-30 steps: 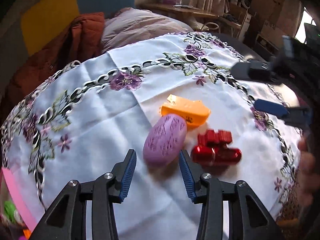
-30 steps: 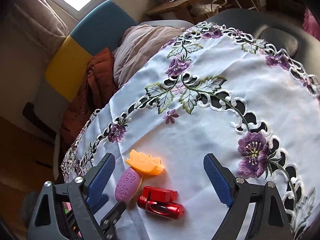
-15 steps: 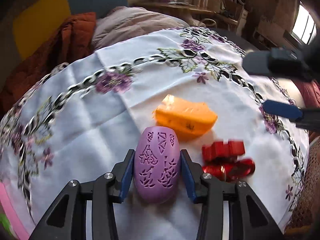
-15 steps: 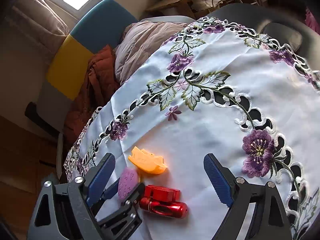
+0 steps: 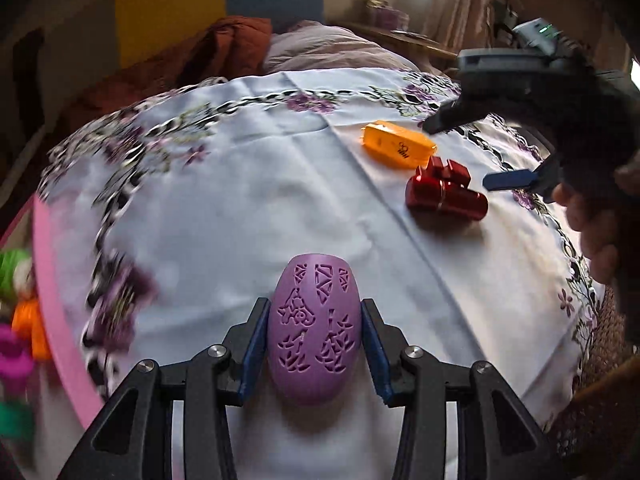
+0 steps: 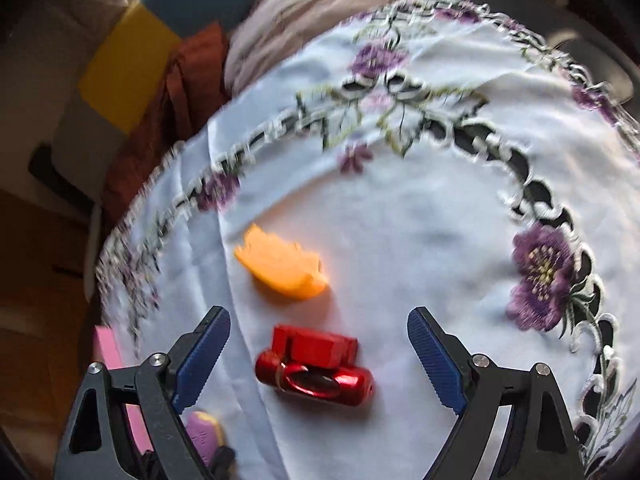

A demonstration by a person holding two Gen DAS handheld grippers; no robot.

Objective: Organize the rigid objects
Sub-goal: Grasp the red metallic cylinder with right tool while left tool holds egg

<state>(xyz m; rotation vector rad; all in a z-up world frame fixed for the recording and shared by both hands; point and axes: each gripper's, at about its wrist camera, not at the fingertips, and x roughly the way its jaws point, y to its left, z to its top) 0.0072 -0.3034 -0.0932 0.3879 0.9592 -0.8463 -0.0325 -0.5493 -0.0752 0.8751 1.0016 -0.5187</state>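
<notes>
My left gripper [image 5: 314, 344] is shut on a purple egg-shaped case with cut-out patterns [image 5: 314, 332] and holds it above the white embroidered tablecloth [image 5: 240, 208]. A corner of that case also shows in the right wrist view [image 6: 204, 434]. An orange plastic piece [image 5: 396, 148] [image 6: 280, 270] and a red metal object [image 5: 444, 194] [image 6: 316, 368] lie on the cloth. My right gripper [image 6: 318, 364] is open, its jaws on either side of the red object. It also shows in the left wrist view [image 5: 508, 180], beside the red object.
A pink bin [image 5: 52, 300] with colourful toys [image 5: 20, 320] sits at the table's left edge; its rim shows in the right wrist view [image 6: 108, 344]. Cushions and bedding [image 5: 224, 44] lie beyond the table. A dark chair [image 6: 592, 64] stands at the far right.
My left gripper closed on the purple case and carried it back and left, away from the orange and red objects. My right gripper moved down over the red object.
</notes>
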